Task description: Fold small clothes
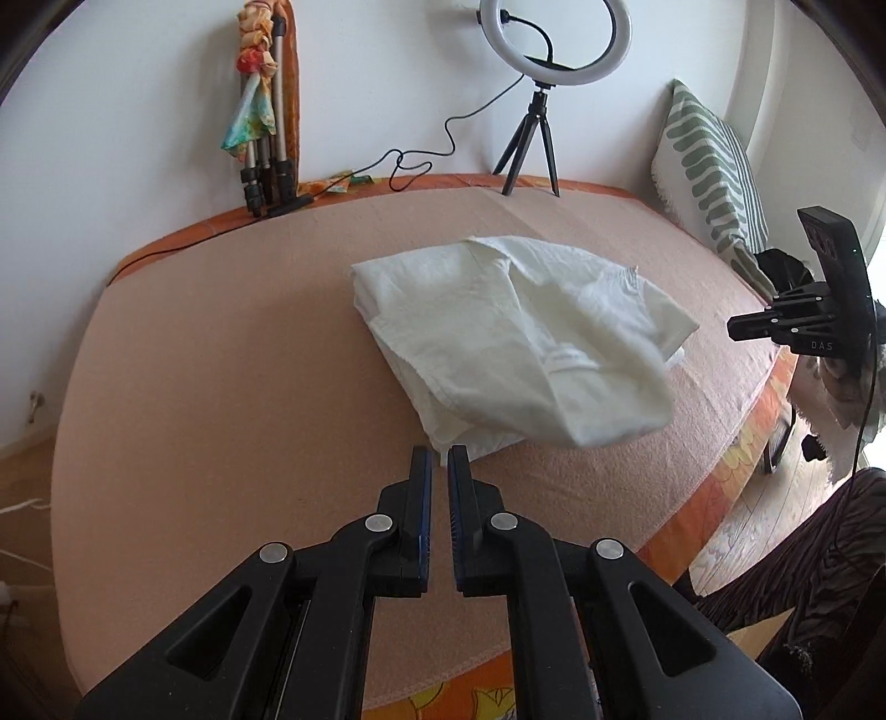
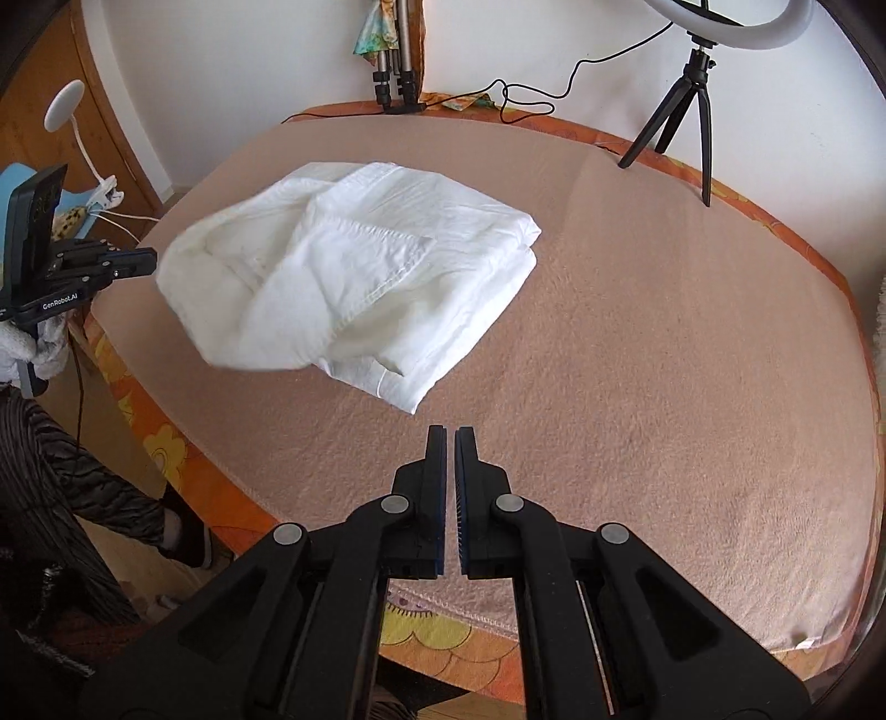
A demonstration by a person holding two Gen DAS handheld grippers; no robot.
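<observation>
white garment [image 1: 515, 338]: thin woven cloth, matt, creased, with stitched hems along its edges.
blanket [image 2: 664, 387]: peach-pink cloth, matt, with a fuzzy, napped pile and a stitched border at the near edge.
mattress cover [image 2: 443, 642]: orange printed cloth, matt, showing past the blanket's edge.
left gripper [image 1: 440, 459]: black plastic, matt, with shiny round metal pivot pins; blue ribbed pads on the inner faces.
right gripper [image 2: 450, 437]: same matt black plastic, metal pins, blue ribbed pads.
ring light [image 1: 554, 39]: smooth white plastic ring on a black tripod, far side.
cushion [image 1: 714, 177]: woven cloth, green-and-white, far right.
floor [image 1: 775, 498]: pale wood boards, smooth.
</observation>
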